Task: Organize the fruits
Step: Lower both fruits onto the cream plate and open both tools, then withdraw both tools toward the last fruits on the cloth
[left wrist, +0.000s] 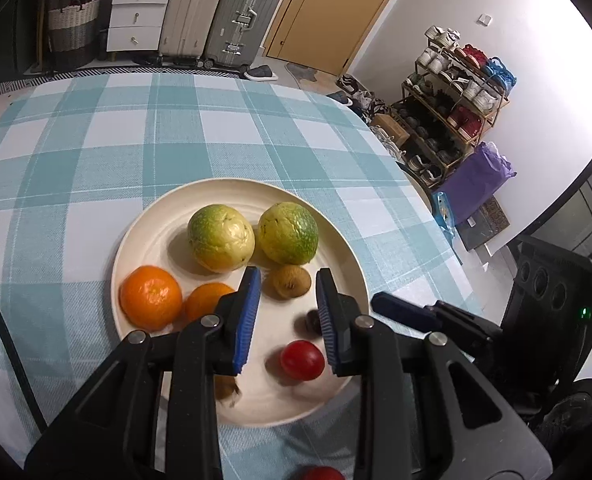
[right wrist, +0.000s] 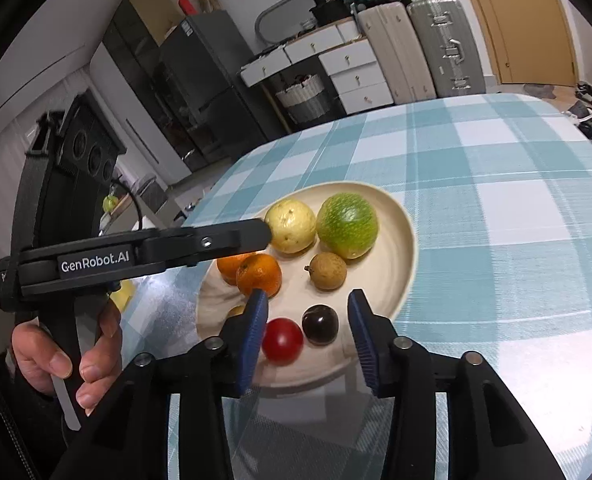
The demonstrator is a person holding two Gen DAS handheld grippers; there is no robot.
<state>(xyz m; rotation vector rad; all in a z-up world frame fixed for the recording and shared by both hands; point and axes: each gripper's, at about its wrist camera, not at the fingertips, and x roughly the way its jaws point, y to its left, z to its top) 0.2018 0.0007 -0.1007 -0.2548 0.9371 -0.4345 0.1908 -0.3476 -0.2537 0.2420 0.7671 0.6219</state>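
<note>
A cream plate [left wrist: 144,236] [right wrist: 399,240] on the checked tablecloth holds two green-yellow fruits [left wrist: 220,238] [left wrist: 288,233], two oranges [left wrist: 150,297] [left wrist: 206,302], a small brown fruit [left wrist: 291,281] [right wrist: 327,271], a dark plum [right wrist: 320,324] and a red fruit [left wrist: 301,360] [right wrist: 282,341]. My left gripper [left wrist: 288,318] is open above the plate's near side, empty. My right gripper [right wrist: 309,334] is open and empty, low over the red fruit and the plum. Another small brown fruit [left wrist: 228,390] peeks from under the left finger.
A second red fruit [left wrist: 321,473] lies at the bottom edge off the plate. The right gripper [left wrist: 403,312] shows beside the plate in the left view. Suitcases [left wrist: 216,12], drawers and a shoe rack [left wrist: 447,100] stand beyond the table.
</note>
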